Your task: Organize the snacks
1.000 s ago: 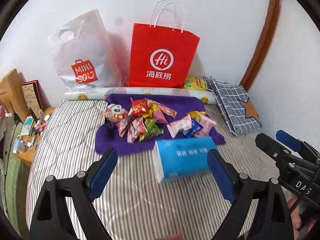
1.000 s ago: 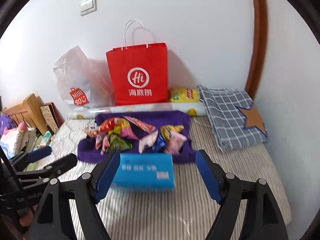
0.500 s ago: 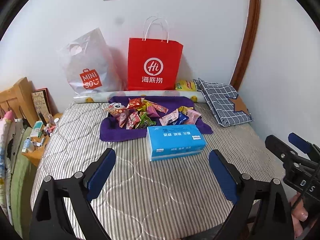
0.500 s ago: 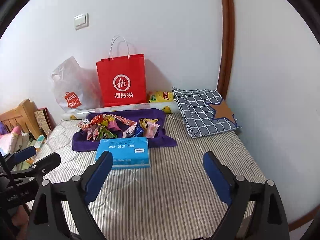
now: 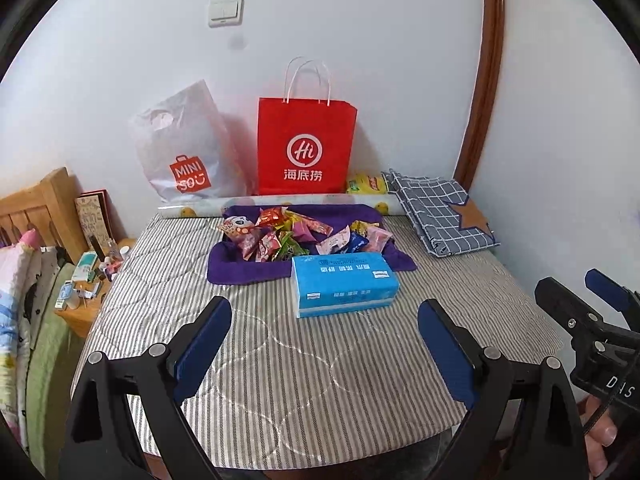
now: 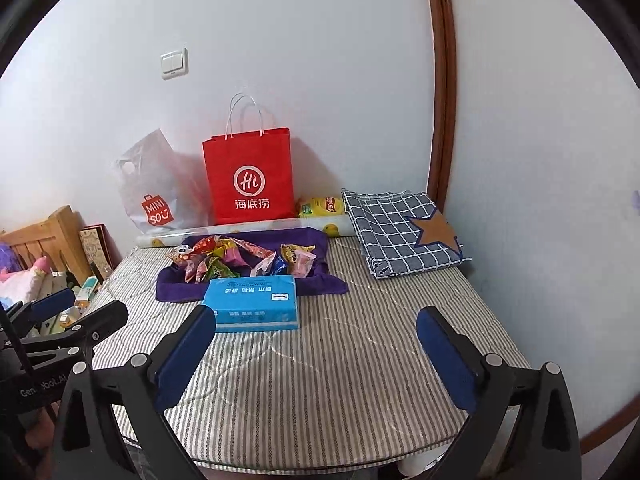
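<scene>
Left gripper [image 5: 324, 332] released, empty; right gripper [image 6: 316, 336] opening, empty. Tissue pack [image 5: 344, 282] near snacks [image 5: 296, 234] on towel [image 5: 240, 270].

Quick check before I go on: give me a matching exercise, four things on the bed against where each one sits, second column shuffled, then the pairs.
Things:
1. blue tissue pack
2. snack packets
3. red paper bag
4. checked cloth

Places:
A. upright against the back wall
B. far right corner of the bed
C. piled on the purple towel
D. on the striped mattress, at the towel's near edge

Pairs: 1-D, 2-C, 3-A, 4-B
</scene>
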